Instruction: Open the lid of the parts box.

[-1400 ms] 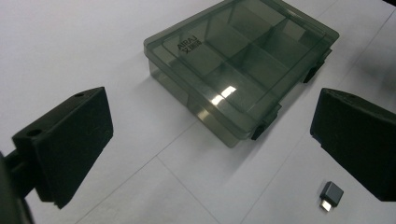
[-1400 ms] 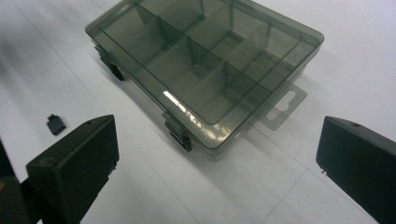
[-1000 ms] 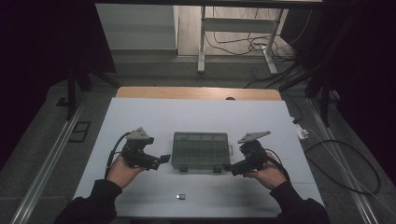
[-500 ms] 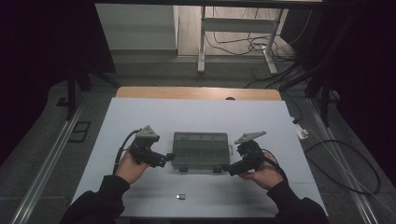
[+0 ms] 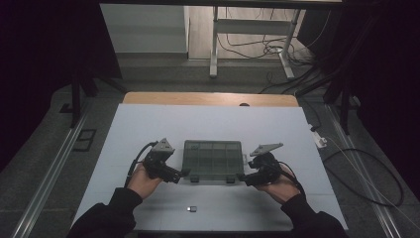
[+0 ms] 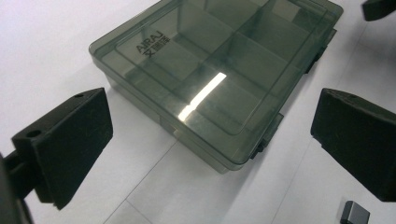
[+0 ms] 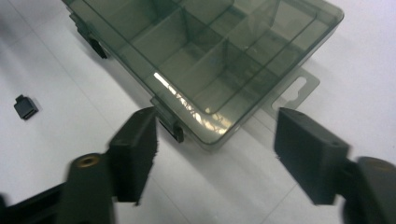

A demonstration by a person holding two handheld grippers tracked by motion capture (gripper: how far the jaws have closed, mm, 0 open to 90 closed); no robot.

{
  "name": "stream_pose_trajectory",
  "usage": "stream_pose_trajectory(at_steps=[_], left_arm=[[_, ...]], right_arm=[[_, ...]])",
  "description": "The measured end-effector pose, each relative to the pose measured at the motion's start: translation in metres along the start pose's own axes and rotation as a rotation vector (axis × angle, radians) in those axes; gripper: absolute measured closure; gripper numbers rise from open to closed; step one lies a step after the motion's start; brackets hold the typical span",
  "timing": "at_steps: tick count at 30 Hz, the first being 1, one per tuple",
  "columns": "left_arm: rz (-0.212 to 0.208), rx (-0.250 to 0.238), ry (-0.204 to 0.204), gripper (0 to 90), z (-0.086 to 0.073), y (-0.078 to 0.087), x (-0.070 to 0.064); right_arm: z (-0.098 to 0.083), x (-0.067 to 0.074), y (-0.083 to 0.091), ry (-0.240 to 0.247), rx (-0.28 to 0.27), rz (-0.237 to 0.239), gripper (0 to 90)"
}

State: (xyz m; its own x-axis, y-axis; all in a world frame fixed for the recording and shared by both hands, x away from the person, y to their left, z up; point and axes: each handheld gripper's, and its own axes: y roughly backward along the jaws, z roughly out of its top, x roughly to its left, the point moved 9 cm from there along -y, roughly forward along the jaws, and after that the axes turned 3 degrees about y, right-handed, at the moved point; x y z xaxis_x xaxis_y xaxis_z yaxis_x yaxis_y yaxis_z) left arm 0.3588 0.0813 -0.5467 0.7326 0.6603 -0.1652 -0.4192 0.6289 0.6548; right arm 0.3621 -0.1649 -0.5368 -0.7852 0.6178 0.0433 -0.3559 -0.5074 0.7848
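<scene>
A: What changes?
B: The right gripper (image 7: 215, 154) has just been closing, half-open around the box's (image 5: 213, 159) near corner on the tabletop (image 5: 148, 124), not yet gripping.
A: And the left gripper (image 6: 205, 154)?
B: Wide open, empty, nearer the box now.

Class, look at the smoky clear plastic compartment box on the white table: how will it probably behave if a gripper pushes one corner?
The compartment box looks stiff, with moulded walls and dividers, so it should not flex. Its compartments appear empty, so it is probably light. Lying flat on the smooth white table, it would likely slide and swivel rather than tip.
</scene>
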Motion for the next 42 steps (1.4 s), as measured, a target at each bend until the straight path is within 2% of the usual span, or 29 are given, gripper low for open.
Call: stream_pose_trajectory(at_steps=[4,12,16,26,42], left_arm=[[0.002,0.007,-0.012,0.0,-0.002,-0.001,0.000],[-0.002,0.012,-0.012,0.0,-0.004,-0.001,0.000],[-0.004,0.008,-0.004,0.0,-0.004,0.000,0.001],[0.005,0.017,-0.028,0.0,-0.005,-0.001,0.001],[-0.002,0.023,-0.034,0.0,-0.006,-0.001,0.001]], right_arm=[[-0.006,0.000,-0.001,0.011,0.019,0.027,45.9],[-0.018,0.000,-0.005,0.034,0.087,0.029,62.1],[-0.022,-0.001,-0.007,0.030,0.120,0.025,68.7],[-0.031,-0.002,-0.015,0.022,0.178,0.038,87.6],[-0.033,-0.004,-0.025,0.036,0.180,0.038,88.7]])
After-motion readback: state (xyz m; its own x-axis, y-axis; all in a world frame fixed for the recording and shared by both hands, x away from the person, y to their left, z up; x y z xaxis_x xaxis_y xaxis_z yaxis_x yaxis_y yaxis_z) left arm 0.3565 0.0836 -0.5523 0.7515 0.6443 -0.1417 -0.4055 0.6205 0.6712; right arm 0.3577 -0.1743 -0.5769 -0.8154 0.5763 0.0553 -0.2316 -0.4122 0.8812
